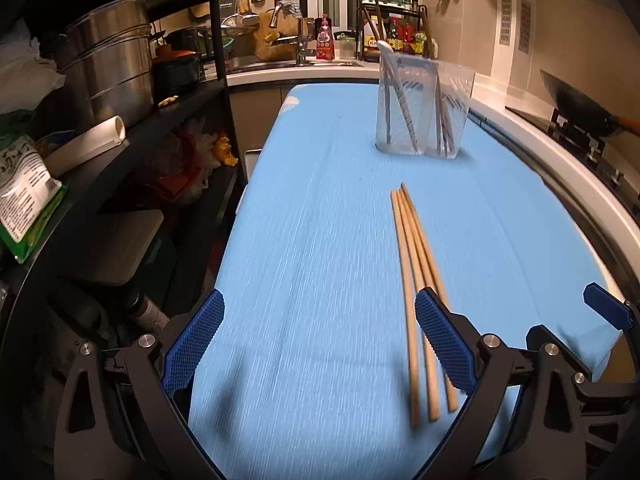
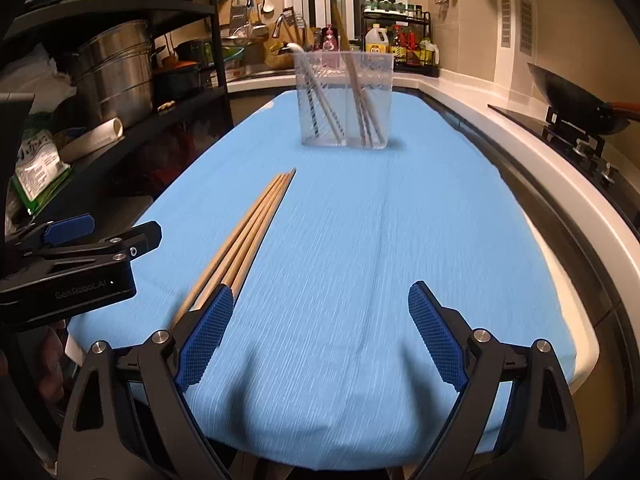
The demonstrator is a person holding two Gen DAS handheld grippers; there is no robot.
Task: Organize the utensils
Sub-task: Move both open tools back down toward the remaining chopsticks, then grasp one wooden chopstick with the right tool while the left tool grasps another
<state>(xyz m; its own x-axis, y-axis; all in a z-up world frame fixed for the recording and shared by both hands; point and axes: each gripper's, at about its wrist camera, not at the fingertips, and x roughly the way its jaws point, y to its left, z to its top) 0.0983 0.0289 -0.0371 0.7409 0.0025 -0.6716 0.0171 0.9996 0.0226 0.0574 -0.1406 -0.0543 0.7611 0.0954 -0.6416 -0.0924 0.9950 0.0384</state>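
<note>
Three wooden chopsticks (image 1: 416,264) lie side by side on the blue cloth (image 1: 320,220); in the right wrist view they (image 2: 248,236) run toward the near left. A clear plastic utensil holder (image 1: 424,110) stands at the far end with a white spoon and chopsticks inside; it also shows in the right wrist view (image 2: 344,100). My left gripper (image 1: 316,340) is open and empty, its right finger over the chopsticks' near ends. My right gripper (image 2: 320,340) is open and empty, to the right of the chopsticks. The left gripper (image 2: 80,236) shows at the left in the right wrist view.
A black shelf (image 1: 132,136) with steel pots (image 1: 112,60) stands along the left. A white counter (image 2: 560,168) with a wok (image 2: 576,96) on a stove runs on the right. A sink and bottles (image 1: 400,36) are at the back.
</note>
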